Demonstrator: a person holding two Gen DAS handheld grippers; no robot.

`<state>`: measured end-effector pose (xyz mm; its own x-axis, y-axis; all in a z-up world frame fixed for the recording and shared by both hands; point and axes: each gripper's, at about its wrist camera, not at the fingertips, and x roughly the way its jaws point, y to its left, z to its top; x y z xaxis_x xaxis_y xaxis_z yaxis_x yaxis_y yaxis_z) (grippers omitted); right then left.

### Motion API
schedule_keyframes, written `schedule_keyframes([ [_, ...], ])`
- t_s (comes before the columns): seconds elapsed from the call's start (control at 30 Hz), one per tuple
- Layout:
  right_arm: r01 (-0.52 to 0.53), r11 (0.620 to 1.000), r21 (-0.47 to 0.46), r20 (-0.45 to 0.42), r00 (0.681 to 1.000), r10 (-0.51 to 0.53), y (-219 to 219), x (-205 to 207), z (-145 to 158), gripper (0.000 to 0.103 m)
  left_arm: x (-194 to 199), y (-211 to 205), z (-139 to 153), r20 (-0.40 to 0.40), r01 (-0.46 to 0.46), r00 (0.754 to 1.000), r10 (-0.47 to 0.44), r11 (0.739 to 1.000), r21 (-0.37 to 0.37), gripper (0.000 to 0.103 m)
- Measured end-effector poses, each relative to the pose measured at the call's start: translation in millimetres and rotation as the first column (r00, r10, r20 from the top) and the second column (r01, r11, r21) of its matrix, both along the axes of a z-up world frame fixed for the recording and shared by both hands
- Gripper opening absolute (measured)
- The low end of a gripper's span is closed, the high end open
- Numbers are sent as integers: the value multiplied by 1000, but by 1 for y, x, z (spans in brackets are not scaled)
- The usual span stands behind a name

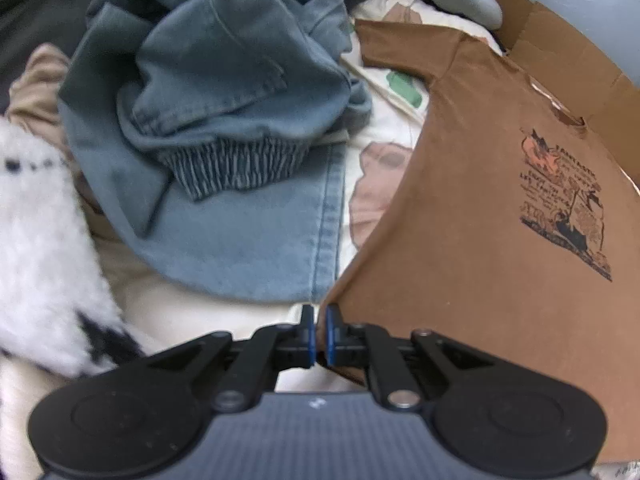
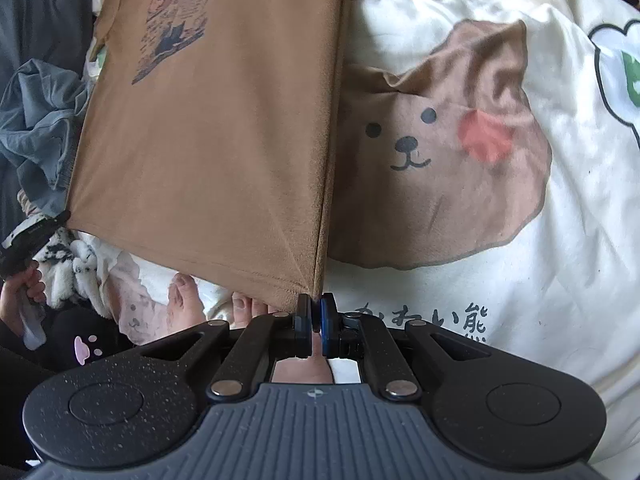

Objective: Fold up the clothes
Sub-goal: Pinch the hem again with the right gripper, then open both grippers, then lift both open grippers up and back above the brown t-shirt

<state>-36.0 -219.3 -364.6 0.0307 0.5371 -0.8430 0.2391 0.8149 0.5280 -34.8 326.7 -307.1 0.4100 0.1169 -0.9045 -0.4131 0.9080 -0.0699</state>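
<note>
A brown T-shirt [image 1: 480,220] with a dark printed picture is stretched between both grippers, its hem lifted off the bed. In the left wrist view my left gripper [image 1: 319,314] is shut on the shirt's near hem corner, which runs in by the right-hand pad. From the right wrist view the same shirt [image 2: 208,140] hangs taut, and my right gripper [image 2: 316,304] is shut on its other hem corner. The left gripper [image 2: 60,218] shows at the far left there, pinching the opposite corner, with a hand [image 2: 20,292] behind it.
A heap of blue denim clothes [image 1: 224,120] lies left of the shirt, with a white fluffy garment [image 1: 36,220] beside it. A cardboard box [image 1: 568,52] stands behind. Underneath is a cream bedsheet [image 2: 540,280] printed with bears. A person's bare toes [image 2: 184,300] show under the hem.
</note>
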Motion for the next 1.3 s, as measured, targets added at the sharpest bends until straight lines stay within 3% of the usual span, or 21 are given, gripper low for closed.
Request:
schedule_keyframes([
  [0.1,-1,1000,-1,-5,1000,1,1,0,-3,1,2,1,-2,-19,13,1000,-13,1000,14,6],
  [0.4,11,999,-35,-36,999,-12,6,-4,-39,2,9,-6,-60,-134,-11,991,17,999,45,6],
  [0.53,-31,996,-81,-48,998,27,8,-4,-41,5,16,-10,-64,-161,-25,986,35,998,65,14],
  [0.63,-46,996,-74,-37,998,43,4,-9,-33,14,14,-11,-55,-178,-7,984,21,997,79,25],
  [0.7,-37,996,-82,-10,999,37,-2,-10,-26,29,10,-8,-45,-172,-27,984,41,996,81,27],
  [0.83,2,996,-85,60,998,3,-15,-9,-8,33,5,-5,-22,-140,-70,987,81,995,77,35],
  [0.87,12,996,-83,82,997,-5,-18,-8,-1,39,6,-6,-16,-134,-70,988,81,994,80,36],
  [1.1,78,992,-97,255,966,-51,-49,13,58,39,21,-18,38,-61,-42,997,46,997,72,41],
  [1.3,130,985,-111,355,931,-83,-64,38,107,40,49,-43,85,8,28,1000,-29,996,83,44],
])
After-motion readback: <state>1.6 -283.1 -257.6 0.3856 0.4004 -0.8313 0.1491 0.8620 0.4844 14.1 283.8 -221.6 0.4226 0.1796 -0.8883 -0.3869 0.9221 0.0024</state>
